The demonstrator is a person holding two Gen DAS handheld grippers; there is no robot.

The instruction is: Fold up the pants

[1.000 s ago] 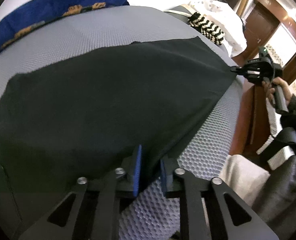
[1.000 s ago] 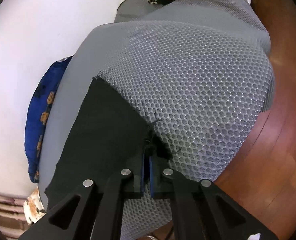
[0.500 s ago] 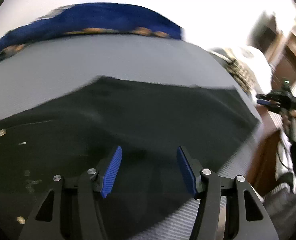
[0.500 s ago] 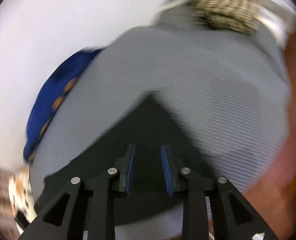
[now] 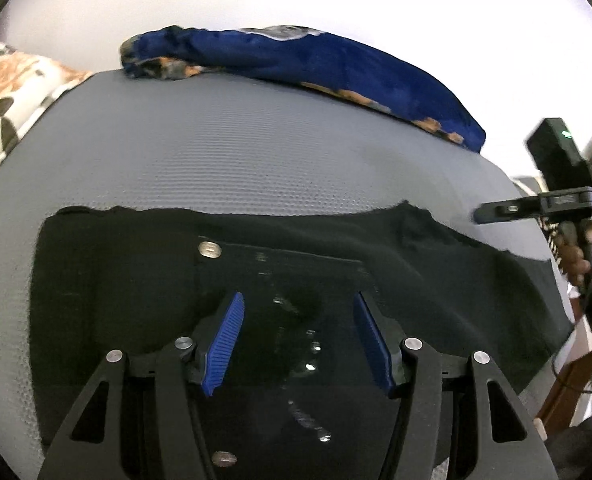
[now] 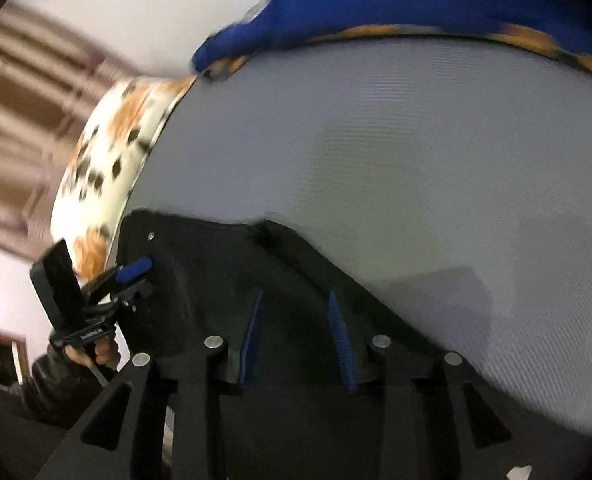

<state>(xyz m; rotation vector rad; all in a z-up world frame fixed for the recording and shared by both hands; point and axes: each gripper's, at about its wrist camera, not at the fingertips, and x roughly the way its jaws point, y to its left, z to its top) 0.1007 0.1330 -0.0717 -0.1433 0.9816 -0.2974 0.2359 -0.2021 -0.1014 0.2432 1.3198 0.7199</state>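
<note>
Left wrist view: left gripper (image 5: 298,338) now spread open, released, hovering over black pants (image 5: 136,280) lying flat on grey bed (image 5: 256,152). Beyond, right gripper (image 5: 496,212) likewise open after letting go. Fold laid; next crease due.

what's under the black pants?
Grey mesh mattress shows all around the black pants, which lie flat on it. Whatever is directly beneath the fabric is covered, so unseen.
</note>
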